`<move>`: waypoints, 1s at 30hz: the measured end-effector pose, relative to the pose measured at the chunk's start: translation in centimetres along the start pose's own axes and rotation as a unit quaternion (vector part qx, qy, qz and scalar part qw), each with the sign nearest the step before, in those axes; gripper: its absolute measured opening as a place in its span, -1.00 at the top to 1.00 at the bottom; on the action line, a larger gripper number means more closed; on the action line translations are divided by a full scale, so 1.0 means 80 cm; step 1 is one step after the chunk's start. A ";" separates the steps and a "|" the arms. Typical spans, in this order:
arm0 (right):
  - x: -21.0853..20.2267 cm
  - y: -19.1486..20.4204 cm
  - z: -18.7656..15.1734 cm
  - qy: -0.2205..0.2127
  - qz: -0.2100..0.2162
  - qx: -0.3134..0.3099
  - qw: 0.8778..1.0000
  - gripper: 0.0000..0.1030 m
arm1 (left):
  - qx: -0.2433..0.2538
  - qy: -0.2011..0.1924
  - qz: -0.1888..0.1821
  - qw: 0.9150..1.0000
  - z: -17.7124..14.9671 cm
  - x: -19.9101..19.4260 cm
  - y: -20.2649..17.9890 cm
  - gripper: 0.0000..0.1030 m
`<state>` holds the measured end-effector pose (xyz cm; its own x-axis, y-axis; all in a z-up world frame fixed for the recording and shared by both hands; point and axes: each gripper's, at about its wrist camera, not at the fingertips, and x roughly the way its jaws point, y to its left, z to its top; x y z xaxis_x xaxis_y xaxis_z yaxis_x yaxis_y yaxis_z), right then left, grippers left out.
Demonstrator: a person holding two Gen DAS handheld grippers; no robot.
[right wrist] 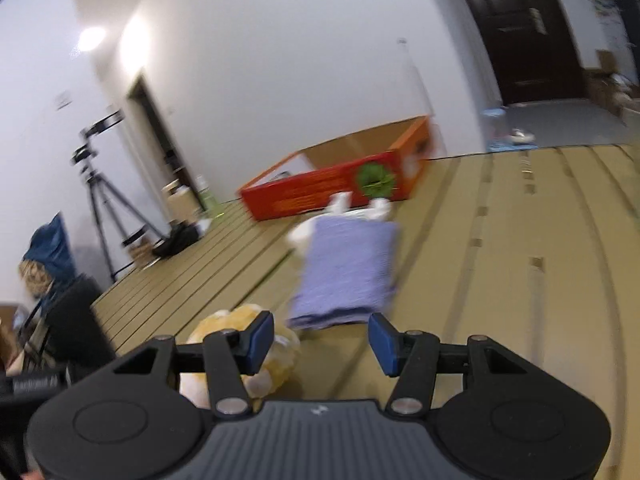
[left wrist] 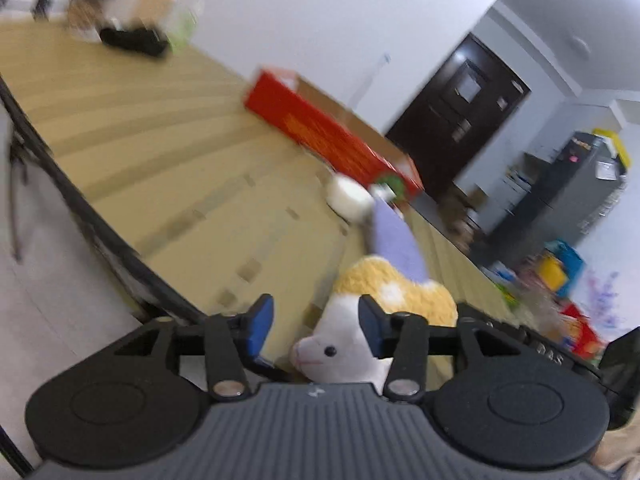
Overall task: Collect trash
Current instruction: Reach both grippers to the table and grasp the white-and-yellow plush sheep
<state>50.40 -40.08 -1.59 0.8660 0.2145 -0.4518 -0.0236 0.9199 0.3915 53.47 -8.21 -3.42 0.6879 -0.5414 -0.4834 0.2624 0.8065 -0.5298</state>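
Note:
A yellow and white plush toy [left wrist: 394, 296] lies on the tan slatted table [left wrist: 160, 160], close under my left gripper [left wrist: 315, 328]. Its white head sits low between the jaws, nearer the right pad, and the left pad stands clear of it, so the gripper is open. A purple cloth [left wrist: 394, 240] lies just beyond, then a white crumpled item [left wrist: 346, 198] and an open red cardboard box [left wrist: 328, 128]. My right gripper [right wrist: 322, 340] is open and holds nothing. It points at the purple cloth [right wrist: 348, 268], with the plush toy [right wrist: 240, 352] behind its left finger and the red box [right wrist: 332, 188] farther off.
The table's black edge [left wrist: 80, 200] runs along the left, with floor below. A black object [left wrist: 132, 38] and a beige thing stand at the far end. A tripod [right wrist: 104, 208] stands off the table. A dark door [left wrist: 460, 120], a grey cabinet [left wrist: 568, 184] and coloured toys lie beyond.

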 end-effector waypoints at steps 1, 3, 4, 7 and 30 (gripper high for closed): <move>0.004 0.007 -0.001 0.003 0.006 -0.008 1.000 -0.02 | 0.011 0.002 -0.012 1.000 -0.001 -0.005 0.002 0.00; 0.009 0.020 -0.006 -0.008 0.000 -0.020 1.000 -0.02 | 0.030 0.011 -0.039 0.999 -0.007 -0.014 0.002 -0.22; 0.011 0.023 -0.007 -0.012 -0.003 -0.022 1.000 -0.02 | 0.044 0.008 -0.042 0.998 -0.013 -0.018 -0.001 -0.39; 0.008 0.021 -0.007 -0.030 -0.002 -0.001 1.000 -0.02 | 0.093 -0.012 -0.016 0.996 -0.025 -0.019 -0.015 -0.41; -0.006 0.074 -0.040 0.037 0.033 -0.118 0.992 0.04 | 0.093 -0.080 0.006 0.992 -0.018 -0.030 -0.003 -0.45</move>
<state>48.21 -33.71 -1.66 0.8202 0.2921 -0.4919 -0.2026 0.9524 0.2277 50.76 -7.43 -3.14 0.7861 -0.4986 -0.3652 0.3636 0.8509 -0.3791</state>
